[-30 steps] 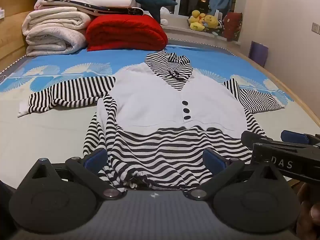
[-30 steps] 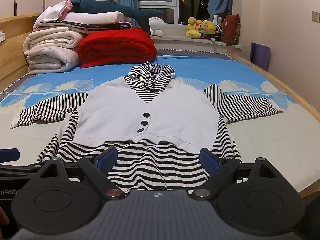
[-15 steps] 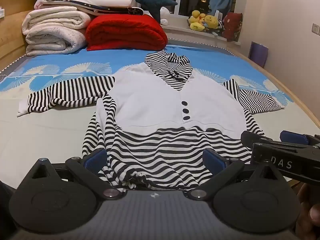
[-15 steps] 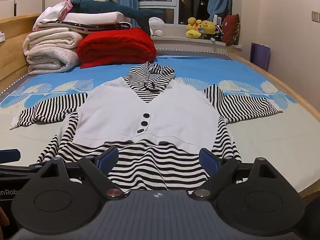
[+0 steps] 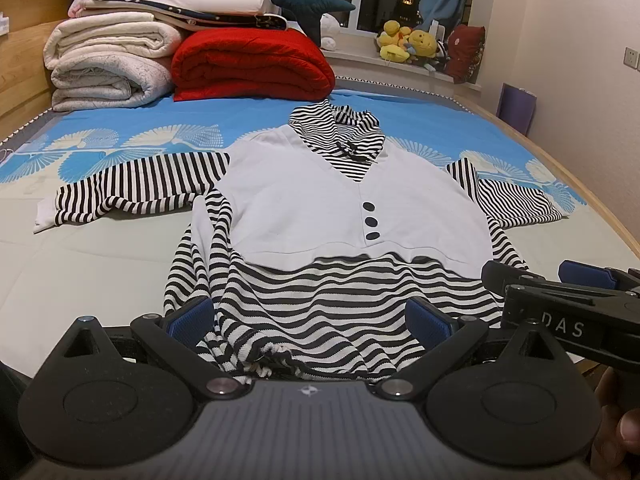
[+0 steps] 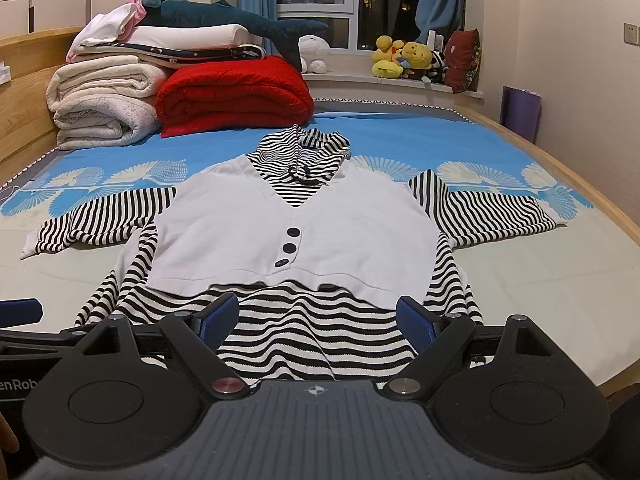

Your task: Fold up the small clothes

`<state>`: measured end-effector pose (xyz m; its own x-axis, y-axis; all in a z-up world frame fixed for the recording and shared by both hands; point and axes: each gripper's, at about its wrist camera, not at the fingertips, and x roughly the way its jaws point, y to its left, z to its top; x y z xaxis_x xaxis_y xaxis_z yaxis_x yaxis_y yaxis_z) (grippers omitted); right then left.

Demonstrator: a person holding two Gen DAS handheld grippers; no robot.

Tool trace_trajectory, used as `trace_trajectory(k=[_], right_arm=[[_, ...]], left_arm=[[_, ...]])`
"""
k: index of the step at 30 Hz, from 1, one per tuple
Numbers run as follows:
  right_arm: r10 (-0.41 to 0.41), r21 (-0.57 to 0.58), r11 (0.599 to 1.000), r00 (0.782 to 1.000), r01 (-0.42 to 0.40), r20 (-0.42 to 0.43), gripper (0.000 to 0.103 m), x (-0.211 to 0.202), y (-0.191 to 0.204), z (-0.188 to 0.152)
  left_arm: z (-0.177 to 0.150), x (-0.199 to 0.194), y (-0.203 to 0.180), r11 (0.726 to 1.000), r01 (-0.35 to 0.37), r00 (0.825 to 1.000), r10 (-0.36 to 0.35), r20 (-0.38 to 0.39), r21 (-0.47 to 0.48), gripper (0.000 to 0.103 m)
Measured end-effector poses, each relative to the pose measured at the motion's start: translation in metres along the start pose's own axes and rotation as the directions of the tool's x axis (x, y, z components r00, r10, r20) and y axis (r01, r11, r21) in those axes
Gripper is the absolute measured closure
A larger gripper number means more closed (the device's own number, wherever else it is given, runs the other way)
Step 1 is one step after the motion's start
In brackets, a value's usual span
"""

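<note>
1. My left gripper (image 5: pixel 308 318) hovers at the near hem of the striped top (image 5: pixel 344 216), fingers spread wide with nothing between them. My right gripper (image 6: pixel 318 316) does the same a little further right, also spread and empty.

2. The top lies face up and spread flat on the bed (image 5: pixel 100 264), collar away from me, hem toward me, the white vest panel (image 6: pixel 296 236) with its three dark buttons uppermost.

3. As I judge it, no fold is made yet. Both sleeves lie out to the sides: the left sleeve (image 5: pixel 132 188) runs out long, the right sleeve (image 6: pixel 492 212) stretches toward the wooden bed edge. Sleeves in, then hem up to collar, all of that is left.

4. The hem is not tidy (the near left corner is bunched into ridges), so I would expect some smoothing there before a clean crease is possible.

5. What the left view gives me alone: that rumpled hem corner (image 5: pixel 256 356) close up, and my right gripper's side, seen beside the garment's right edge.

6. What the right view gives me alone: the right sleeve in full down to its cuff, and only a sliver of the left tool at the frame's left edge.

7. Both views show the stacked blankets (image 6: pixel 108 108) well beyond the collar, clear of the work.
</note>
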<state>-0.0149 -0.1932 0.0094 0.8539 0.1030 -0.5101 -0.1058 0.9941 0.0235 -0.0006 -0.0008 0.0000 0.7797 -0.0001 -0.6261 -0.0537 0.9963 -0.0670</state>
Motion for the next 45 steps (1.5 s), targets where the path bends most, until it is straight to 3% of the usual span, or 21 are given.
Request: trace_trajectory(k=[15,18,23,24,28,33,35,40,45], right_arm=[[-0.005,0.002,1.000,1.000,0.005,-0.004,0.018,0.000,0.002,-0.001],[-0.002,0.005,1.000,1.000,0.002,-0.008,0.019,0.001,0.001,0.000],[-0.005,0.010,1.000,1.000,0.005,-0.003,0.020,0.000,0.000,0.001],[-0.013,0.008,1.000,1.000,0.013,-0.001,0.021,0.000,0.000,0.001],[-0.037,0.046,0.998,0.999,0.035,0.033,0.032,-0.002,-0.006,0.005],[-0.029,0.087,0.996,0.984,0.014,0.175,0.040,-0.012,-0.017,0.019],[-0.007,0.096,0.995,0.987,-0.008,0.163,0.040,-0.013,-0.022,0.031],[0.072,0.090,0.992,0.987,-0.086,0.144,0.040,-0.005,-0.033,0.077],[0.107,0.039,0.992,0.966,-0.120,0.235,0.039,0.017,-0.031,0.143]], left_arm=[[0.000,0.004,-0.008,1.000,-0.002,1.000,0.002,0.001,0.006,0.003],[-0.004,0.003,-0.011,0.999,-0.015,1.000,0.015,0.012,0.031,0.011],[0.001,0.002,-0.006,0.999,0.000,1.000,-0.001,0.014,0.050,0.038],[0.005,0.002,-0.002,0.999,0.008,1.000,-0.009,0.006,0.045,0.039],[0.038,0.001,0.019,0.997,0.072,0.997,-0.072,0.012,-0.002,0.055],[0.106,0.014,0.050,0.999,0.044,0.993,-0.045,0.113,0.017,0.061],[0.134,0.027,0.071,1.000,0.025,0.988,-0.023,0.154,-0.013,0.061],[0.186,0.084,0.145,0.992,-0.057,0.990,0.071,0.122,-0.114,0.065],[0.207,0.133,0.215,0.980,-0.131,0.989,0.141,0.054,-0.147,0.065]])
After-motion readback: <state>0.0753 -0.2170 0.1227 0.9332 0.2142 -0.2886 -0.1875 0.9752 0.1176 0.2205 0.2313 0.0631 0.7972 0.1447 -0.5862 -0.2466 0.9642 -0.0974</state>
